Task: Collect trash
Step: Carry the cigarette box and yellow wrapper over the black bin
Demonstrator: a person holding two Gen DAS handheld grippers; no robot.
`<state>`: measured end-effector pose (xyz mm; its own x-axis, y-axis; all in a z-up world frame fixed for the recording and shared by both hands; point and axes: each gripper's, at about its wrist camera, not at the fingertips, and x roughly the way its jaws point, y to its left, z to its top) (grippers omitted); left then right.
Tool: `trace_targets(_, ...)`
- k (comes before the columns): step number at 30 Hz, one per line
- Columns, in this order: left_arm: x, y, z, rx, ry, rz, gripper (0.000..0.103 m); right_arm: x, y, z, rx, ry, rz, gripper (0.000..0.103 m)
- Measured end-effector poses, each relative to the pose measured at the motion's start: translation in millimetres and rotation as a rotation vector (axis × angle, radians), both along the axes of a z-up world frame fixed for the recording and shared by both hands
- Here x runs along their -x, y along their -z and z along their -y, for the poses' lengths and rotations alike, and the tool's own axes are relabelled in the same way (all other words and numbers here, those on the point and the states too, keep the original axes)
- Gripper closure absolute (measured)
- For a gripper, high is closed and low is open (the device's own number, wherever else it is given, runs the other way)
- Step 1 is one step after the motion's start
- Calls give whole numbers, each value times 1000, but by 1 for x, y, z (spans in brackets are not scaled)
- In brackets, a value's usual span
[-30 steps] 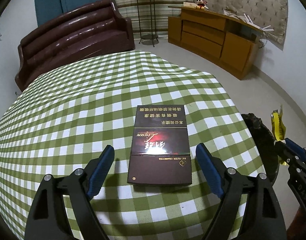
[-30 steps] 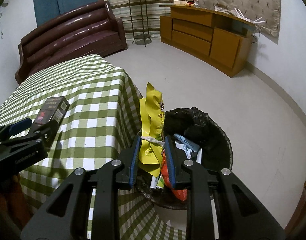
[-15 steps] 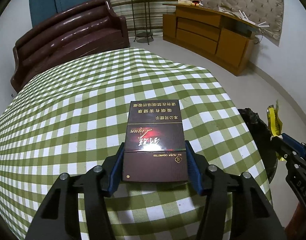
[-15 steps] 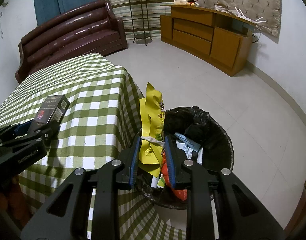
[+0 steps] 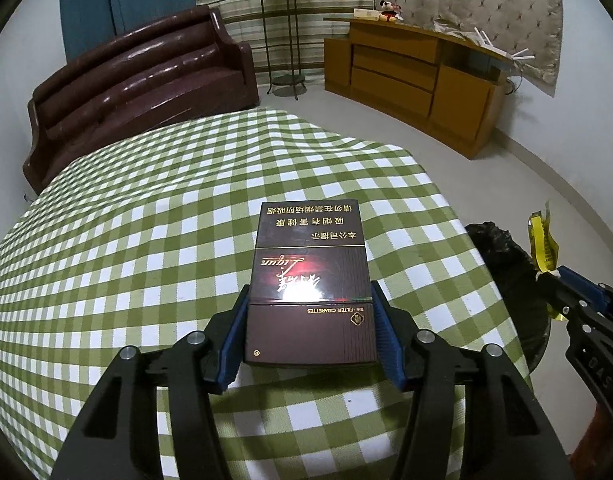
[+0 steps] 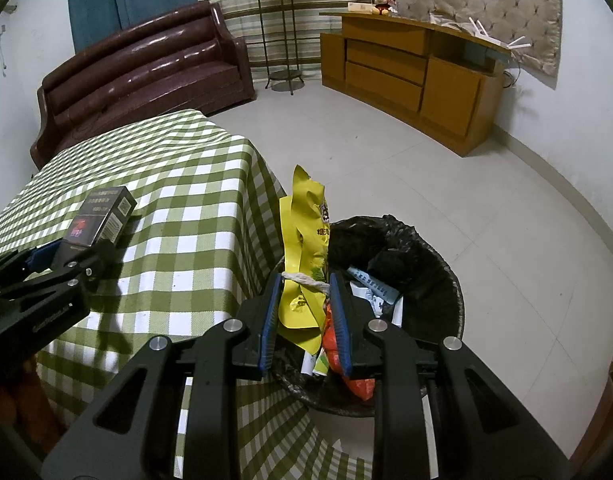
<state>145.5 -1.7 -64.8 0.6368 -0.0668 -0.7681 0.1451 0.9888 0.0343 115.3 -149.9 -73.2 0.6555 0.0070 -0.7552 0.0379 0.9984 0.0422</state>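
Observation:
A dark brown cigarette box (image 5: 308,280) lies near the front edge of the green-checked table (image 5: 146,240). My left gripper (image 5: 310,332) is shut on its near end, blue pads pressed against both long sides. The same box (image 6: 100,222) and the left gripper (image 6: 62,258) show at the left of the right wrist view. My right gripper (image 6: 306,312) is shut on a yellow snack wrapper (image 6: 302,236) tied with white string. It holds the wrapper over the black-lined trash bin (image 6: 434,264), which has several pieces of trash inside.
The bin (image 5: 502,252) stands on the floor just right of the table's corner. A brown sofa (image 5: 138,80) sits behind the table, a plant stand (image 5: 282,36) and a wooden cabinet (image 5: 418,80) further back. Pale floor (image 6: 466,184) spreads to the right.
My left gripper closed from wide open onto the cigarette box and moved slightly forward over it. The right gripper and yellow wrapper stayed still above the bin.

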Motion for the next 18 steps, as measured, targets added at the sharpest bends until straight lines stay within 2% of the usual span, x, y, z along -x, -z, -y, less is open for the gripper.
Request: trace_targets(18, 38, -31, 36, 51, 76, 70, 48, 26, -22, 24, 13, 43, 49, 79)
